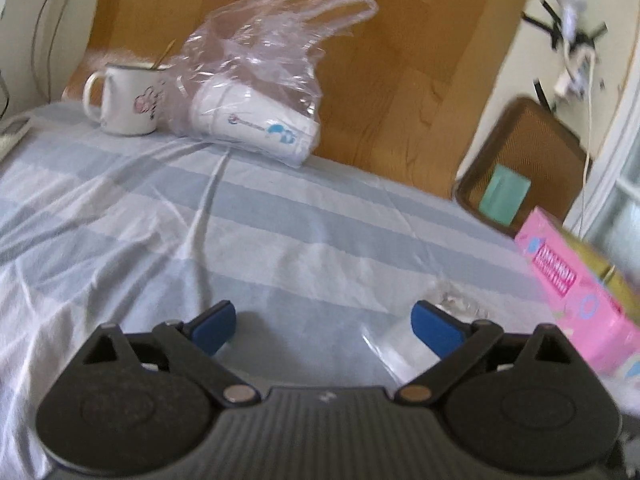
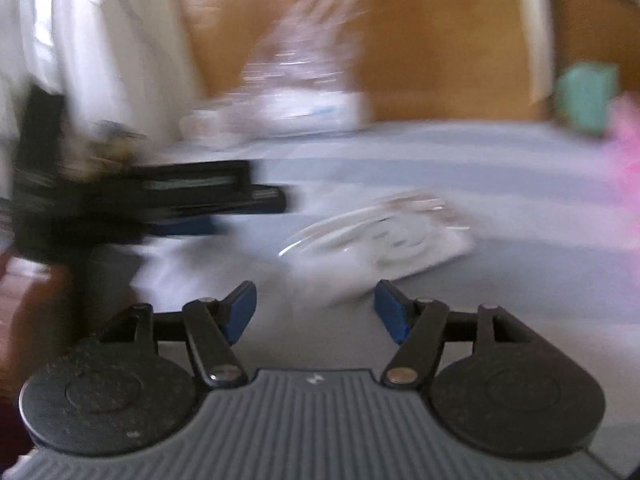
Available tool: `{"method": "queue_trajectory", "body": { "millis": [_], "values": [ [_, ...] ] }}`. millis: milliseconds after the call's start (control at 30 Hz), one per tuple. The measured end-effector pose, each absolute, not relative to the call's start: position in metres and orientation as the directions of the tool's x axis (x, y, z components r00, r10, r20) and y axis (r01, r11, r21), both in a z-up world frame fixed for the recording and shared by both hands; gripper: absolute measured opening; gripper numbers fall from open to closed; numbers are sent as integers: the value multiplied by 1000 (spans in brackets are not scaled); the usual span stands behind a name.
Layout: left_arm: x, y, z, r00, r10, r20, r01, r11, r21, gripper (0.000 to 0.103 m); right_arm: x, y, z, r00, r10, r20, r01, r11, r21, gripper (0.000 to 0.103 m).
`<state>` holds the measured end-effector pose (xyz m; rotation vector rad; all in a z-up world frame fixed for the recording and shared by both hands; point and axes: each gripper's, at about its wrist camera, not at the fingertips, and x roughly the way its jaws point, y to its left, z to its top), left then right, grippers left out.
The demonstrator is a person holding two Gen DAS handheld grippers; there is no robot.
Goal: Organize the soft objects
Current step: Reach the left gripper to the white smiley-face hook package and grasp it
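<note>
Hovering w/ both grippers, left (image 1: 322,322) & right (image 2: 316,307), fingers apart & empty, I've one clear plastic-bagged white bundle (image 1: 256,120) parked, flat clear-wrapped white packet (image 2: 384,236) left.

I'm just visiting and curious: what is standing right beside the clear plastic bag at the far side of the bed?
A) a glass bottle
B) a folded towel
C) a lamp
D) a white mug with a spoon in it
D: a white mug with a handle sticking out of it stands on the striped sheet, next to the clear plastic bag.
</note>
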<state>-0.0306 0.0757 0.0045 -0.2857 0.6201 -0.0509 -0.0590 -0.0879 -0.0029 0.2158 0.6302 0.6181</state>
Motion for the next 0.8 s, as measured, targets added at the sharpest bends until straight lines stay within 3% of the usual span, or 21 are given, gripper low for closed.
{"method": "queue_trajectory", "body": {
  "millis": [67,233,333,400,433,500,600,700,767,800],
  "values": [
    [-32,86,4,820,-155,-551,-45,942,-332,98,-56,-93,0,640,616,-461,-470,787,399,64],
    [-34,94,3,825,-182,-534,-39,926,-376,98,-49,-138,7,774,478,-416,-317,860,399,65],
    [-32,93,3,825,-178,-537,-39,929,-369,98,-34,-155,5,802,387,-454,-210,895,393,64],
    [-31,90,3,822,-175,-542,-35,934,-354,98,-20,-153,-4,780,364,-509,-170,906,388,49],
    [-31,87,3,820,-175,-545,-30,938,-345,98,-14,-150,-8,762,374,-528,-165,901,401,48],
    [-30,82,3,814,-181,-552,-10,945,-326,98,-15,-137,-11,755,401,-519,-208,897,390,31],
    [-28,72,3,800,-199,-566,34,957,-288,96,-23,-118,-15,733,464,-497,-278,872,403,19],
    [-27,61,2,790,-199,-580,69,968,-240,80,-30,-118,-17,721,492,-487,-297,856,423,15],
    [-29,55,2,789,-204,-579,90,971,-220,59,-38,-125,-18,721,497,-483,-290,850,440,13],
    [-30,54,2,792,-197,-578,89,974,-210,57,-42,-130,-19,723,498,-480,-286,847,447,13]
  ]
}}
